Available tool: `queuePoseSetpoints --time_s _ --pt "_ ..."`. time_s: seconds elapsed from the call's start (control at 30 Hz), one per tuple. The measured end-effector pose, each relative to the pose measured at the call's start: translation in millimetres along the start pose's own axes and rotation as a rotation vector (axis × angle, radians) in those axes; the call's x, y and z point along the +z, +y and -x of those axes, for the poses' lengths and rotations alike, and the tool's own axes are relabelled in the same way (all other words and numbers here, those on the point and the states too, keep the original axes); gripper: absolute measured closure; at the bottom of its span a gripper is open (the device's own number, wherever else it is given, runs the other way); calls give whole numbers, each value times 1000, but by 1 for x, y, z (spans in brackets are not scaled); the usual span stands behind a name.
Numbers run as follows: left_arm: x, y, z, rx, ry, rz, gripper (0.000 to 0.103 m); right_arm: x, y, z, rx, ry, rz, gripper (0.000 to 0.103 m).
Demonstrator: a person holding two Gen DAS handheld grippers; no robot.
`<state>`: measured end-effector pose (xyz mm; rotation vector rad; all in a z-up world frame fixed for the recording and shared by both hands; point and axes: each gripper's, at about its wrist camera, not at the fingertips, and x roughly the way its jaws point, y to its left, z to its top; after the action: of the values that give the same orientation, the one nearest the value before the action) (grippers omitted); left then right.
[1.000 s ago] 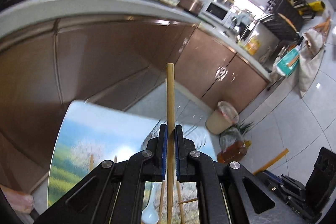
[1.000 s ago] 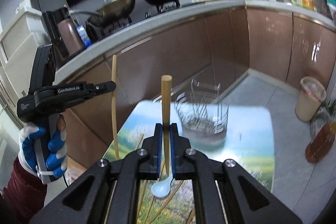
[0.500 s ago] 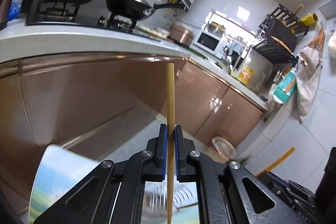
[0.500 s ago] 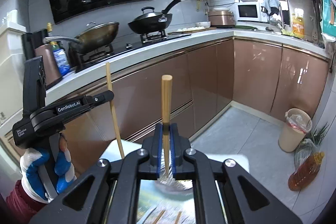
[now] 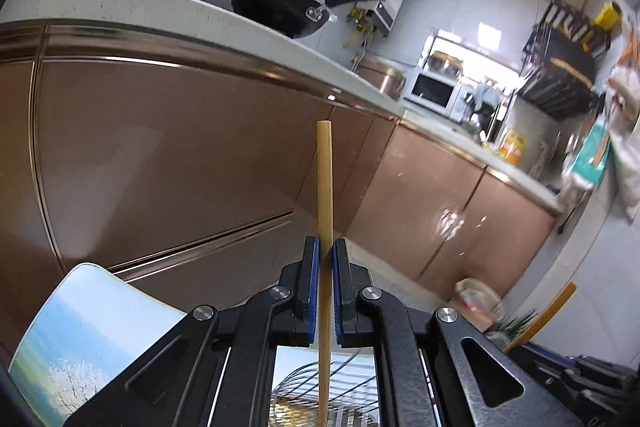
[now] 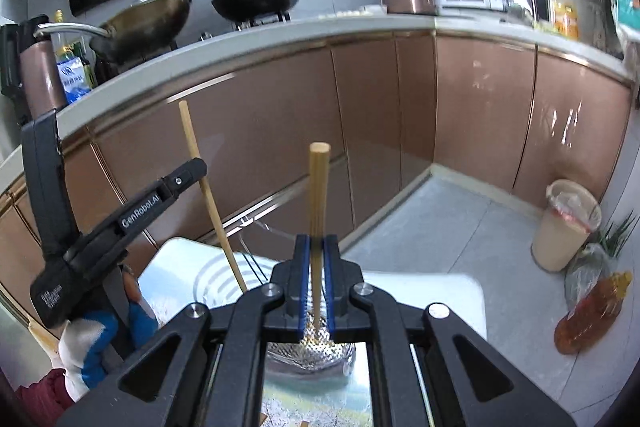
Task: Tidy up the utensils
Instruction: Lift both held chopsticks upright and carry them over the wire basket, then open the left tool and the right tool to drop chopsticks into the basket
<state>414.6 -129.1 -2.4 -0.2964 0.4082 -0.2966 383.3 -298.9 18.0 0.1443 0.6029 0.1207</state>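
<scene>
Left wrist view: left gripper (image 5: 325,291) closed on a chopstick (image 5: 324,195), blue pads pressing it from both sides. Stick stands upright, its blunt top end well above the jaws, its lower part running down below them over a wire utensil basket (image 5: 348,383) visible between the gripper arms. Chopstick is pale bamboo, plain, round. The basket sits on a small surface (image 5: 80,331) printed with a landscape picture, near left. Far right, part of a second chopstick (image 5: 548,311) slants in beside the other gripper's body.

Right wrist view: right gripper (image 6: 316,287) closed on its own chopstick (image 6: 319,203), also upright, flat round top end showing, same pale bamboo. Its lower end points into the wire utensil basket (image 6: 312,351) directly below the jaws. Left, the left gripper (image 6: 196,171) holds its chopstick (image 6: 208,195) tilted, lower end over the basket rim. A blue-and-white gloved hand (image 6: 96,343) grips that tool.
</scene>
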Motion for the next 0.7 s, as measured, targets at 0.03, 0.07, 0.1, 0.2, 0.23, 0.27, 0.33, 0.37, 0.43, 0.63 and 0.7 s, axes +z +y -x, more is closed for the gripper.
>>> queuePoseSetpoints --time_s 0.03,0.07,0.1,0.2,0.23,0.27,0.33,0.37,0.43,0.63,0.7 --pt "-3 0 -2 7 6 -9 97 -3 -2 -3 2 6 -5 97" --pt "-7 0 -4 14 14 -18 97 -7 -4 -5 8 8 -15 97" --pt "-12 0 -7 27 21 -27 97 -8 -6 -6 6 9 -19 97" --pt "-18 1 -8 58 24 -49 97 -10 -10 -4 16 7 -36 97" --pt "-19 2 -8 63 31 -49 97 -11 -10 -3 15 7 -36 97" --pt "-20 1 -9 69 33 -52 97 -11 -10 -3 15 8 -36 97" --pt "-20 0 -5 80 29 -66 97 -13 -11 0 19 11 -44 95" --pt "-19 -1 -3 83 28 -68 97 -14 -12 1 19 11 -51 95" --pt "-19 1 2 82 31 -67 97 -15 -13 4 22 14 -59 95" --pt "-16 5 17 79 50 -72 76 -21 -15 13 6 23 -80 95" --pt "-15 5 25 80 47 -81 71 -22 -14 16 1 28 -87 94"
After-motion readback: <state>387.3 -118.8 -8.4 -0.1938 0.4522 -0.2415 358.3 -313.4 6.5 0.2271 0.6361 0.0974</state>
